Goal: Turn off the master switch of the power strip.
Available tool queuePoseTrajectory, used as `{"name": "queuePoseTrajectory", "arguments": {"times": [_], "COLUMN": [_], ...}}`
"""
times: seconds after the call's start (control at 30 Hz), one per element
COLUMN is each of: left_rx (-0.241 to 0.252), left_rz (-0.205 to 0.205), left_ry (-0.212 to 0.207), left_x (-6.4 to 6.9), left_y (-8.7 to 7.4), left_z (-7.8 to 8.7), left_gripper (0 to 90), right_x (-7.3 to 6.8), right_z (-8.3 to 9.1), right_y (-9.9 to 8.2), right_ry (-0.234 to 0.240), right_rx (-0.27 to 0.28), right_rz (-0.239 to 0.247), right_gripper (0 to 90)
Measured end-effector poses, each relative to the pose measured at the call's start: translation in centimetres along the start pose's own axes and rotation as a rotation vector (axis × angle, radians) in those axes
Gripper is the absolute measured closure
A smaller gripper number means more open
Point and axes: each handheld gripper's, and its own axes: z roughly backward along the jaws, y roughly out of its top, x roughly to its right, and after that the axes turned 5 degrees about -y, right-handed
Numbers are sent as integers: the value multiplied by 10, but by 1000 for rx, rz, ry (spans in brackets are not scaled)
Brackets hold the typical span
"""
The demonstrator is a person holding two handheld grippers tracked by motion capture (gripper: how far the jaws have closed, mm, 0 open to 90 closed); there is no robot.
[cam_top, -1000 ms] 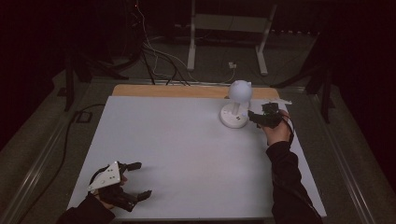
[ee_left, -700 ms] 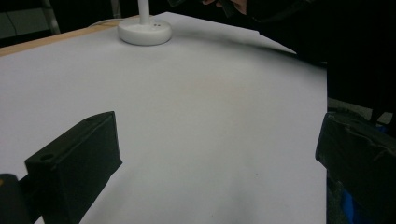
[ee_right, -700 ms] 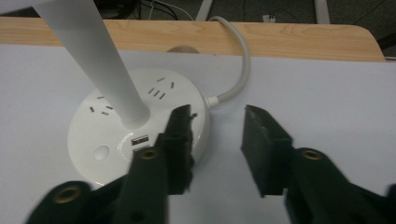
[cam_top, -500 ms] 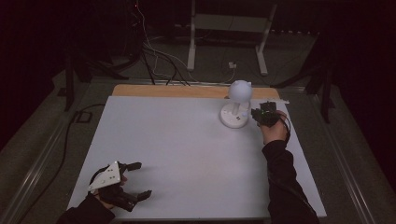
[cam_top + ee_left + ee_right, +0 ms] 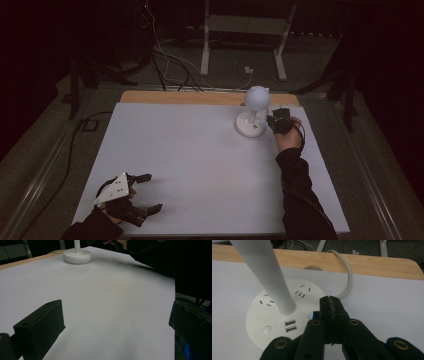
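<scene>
A white desk lamp stands at the far right of the table on a round base with sockets and two USB ports. My right gripper is shut with nothing between its jaws. Its tip sits over the base's near edge, right beside a small blue light; whether it touches is unclear. My left gripper rests open near the table's front left corner, and its own view shows its jaws wide apart over bare white tabletop, with the lamp base far off.
The lamp's stem rises just left of my right gripper. A white cable loops from the base toward the table's wooden back edge. The white table surface lies between the two grippers. Cables and stand legs lie on the floor behind.
My right gripper has edged slightly left, closer to the lamp base. The left gripper has stayed put.
</scene>
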Motion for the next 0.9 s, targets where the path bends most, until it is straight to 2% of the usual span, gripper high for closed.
{"name": "queuePoseTrajectory", "arguments": {"times": [0.07, 0.1, 0.27, 0.37, 0.53, 0.9], "left_rx": [-1, -2, -1, -1, -4, -2], "left_rz": [0, 1, 0, 2, 2, 0], "left_ry": [0, -1, 0, -1, -2, -2], "left_x": [0, 0, 0, 0, 0, 0], "left_y": [0, 0, 0, 0, 0, 0], "left_z": [0, 0, 0, 0, 0, 0], "left_gripper": [5, 5, 4, 4, 5, 4], "right_x": [-2, -2, -1, -2, -8, -12], "right_z": [-2, -3, -6, -7, -13, -21], "right_y": [-1, -2, -6, -8, -12, -15], "right_ry": [-1, 3, 11, 10, 17, 20], "right_rx": [6, 7, 34, 45, 36, 43], "right_rz": [18, 12, -67, -92, -57, -62], "right_gripper": [900, 900, 900, 900, 900, 900]}}
